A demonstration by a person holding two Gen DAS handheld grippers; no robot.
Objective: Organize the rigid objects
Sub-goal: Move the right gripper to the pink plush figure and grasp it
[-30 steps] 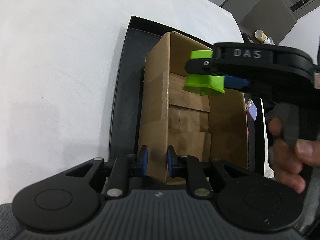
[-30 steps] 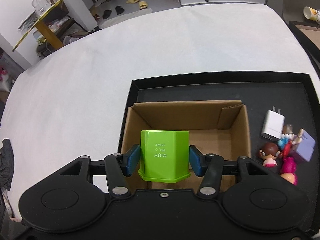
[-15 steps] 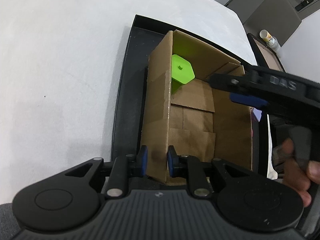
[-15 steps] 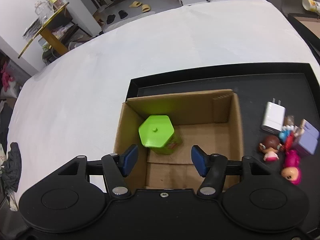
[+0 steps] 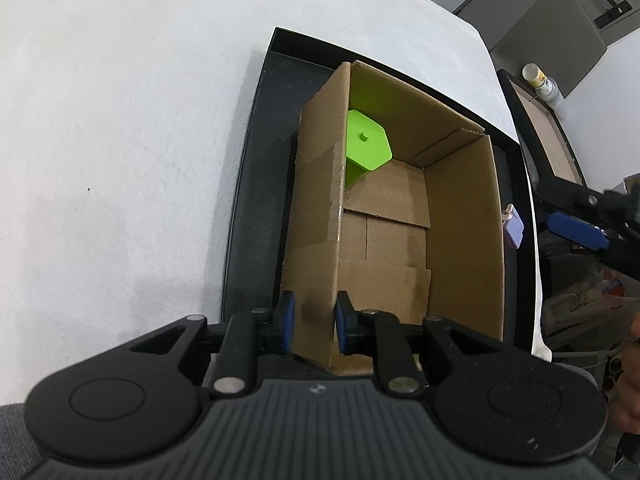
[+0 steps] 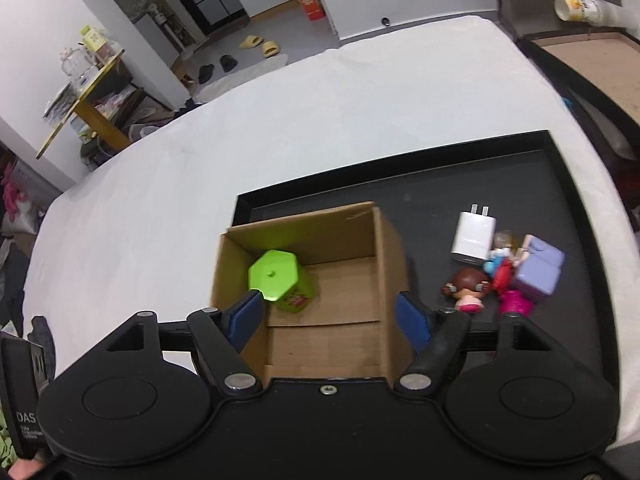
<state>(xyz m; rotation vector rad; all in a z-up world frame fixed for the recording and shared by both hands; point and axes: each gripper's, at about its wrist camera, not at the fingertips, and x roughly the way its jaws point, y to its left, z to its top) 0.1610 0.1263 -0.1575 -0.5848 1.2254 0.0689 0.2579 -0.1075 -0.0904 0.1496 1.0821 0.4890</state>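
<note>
An open cardboard box [image 5: 464,220] [image 6: 390,256] stands on a black tray [image 6: 440,184]. A green hexagonal block [image 5: 366,140] [image 6: 276,276] stands inside the box in its far left corner. My left gripper [image 5: 314,326] is shut on the box's near left wall. My right gripper [image 6: 330,316] is open and empty, raised above the box's near side. In the left wrist view one of its blue fingertips [image 5: 576,234] shows to the right of the box.
On the tray right of the box lie a white plug adapter [image 6: 472,236], a small doll [image 6: 468,290], a lilac block [image 6: 538,266] [image 5: 514,230] and a pink toy [image 6: 516,302]. White cloth [image 6: 280,136] covers the table around the tray. A second tray [image 6: 592,68] lies at far right.
My right gripper opened and dropped the green block into the box, then drew back up and to the right. The left gripper kept its hold on the box wall.
</note>
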